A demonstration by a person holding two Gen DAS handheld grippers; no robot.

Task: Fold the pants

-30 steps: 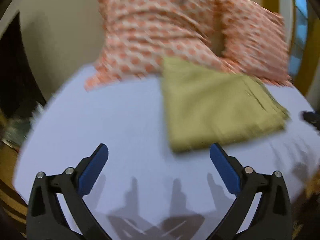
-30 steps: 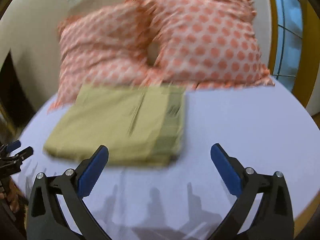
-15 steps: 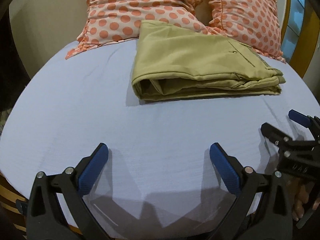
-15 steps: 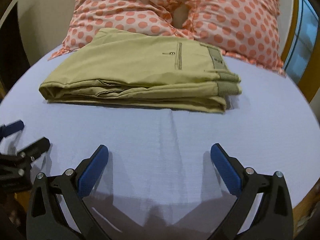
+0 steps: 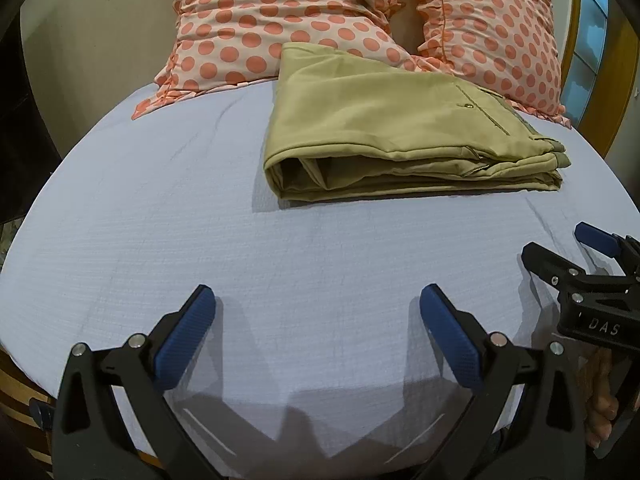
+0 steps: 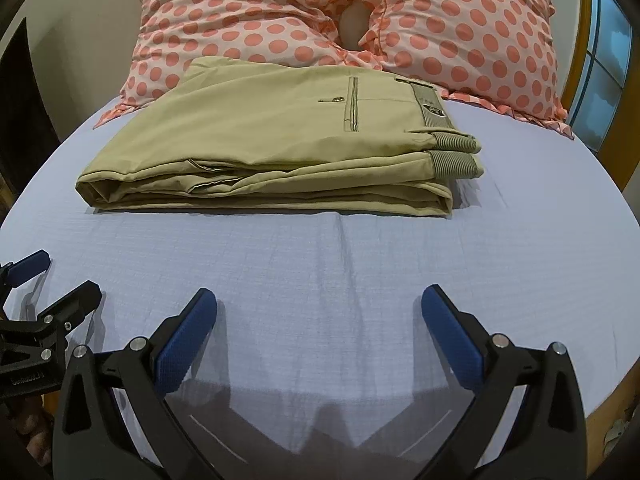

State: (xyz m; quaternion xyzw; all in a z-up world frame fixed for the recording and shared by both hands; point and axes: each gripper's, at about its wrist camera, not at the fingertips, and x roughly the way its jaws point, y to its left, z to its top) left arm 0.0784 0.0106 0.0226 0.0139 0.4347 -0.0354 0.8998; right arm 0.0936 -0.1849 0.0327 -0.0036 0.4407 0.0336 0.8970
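The khaki cotton pants [image 5: 384, 128] [image 6: 280, 140] lie folded into a flat rectangular stack on the pale lavender bed sheet [image 5: 160, 220] [image 6: 520, 220], with their far edge resting against two white pillows with coral polka dots [image 5: 280, 12] [image 6: 460, 20]. The back pocket with its button faces up, and the ribbed waistband sits at the stack's right end.

The left gripper [image 5: 316, 318] is spread wide, with nothing between its blue-padded fingers [image 5: 188, 332]. The pants lie well ahead of it and to the right, apart from it.

The right gripper [image 6: 318, 320] is likewise spread wide and holds nothing. Here the pants lie well ahead, slightly to the left.

Both grippers sit low over the near edge of the bed, side by side, each appearing at the margin of the other's view.
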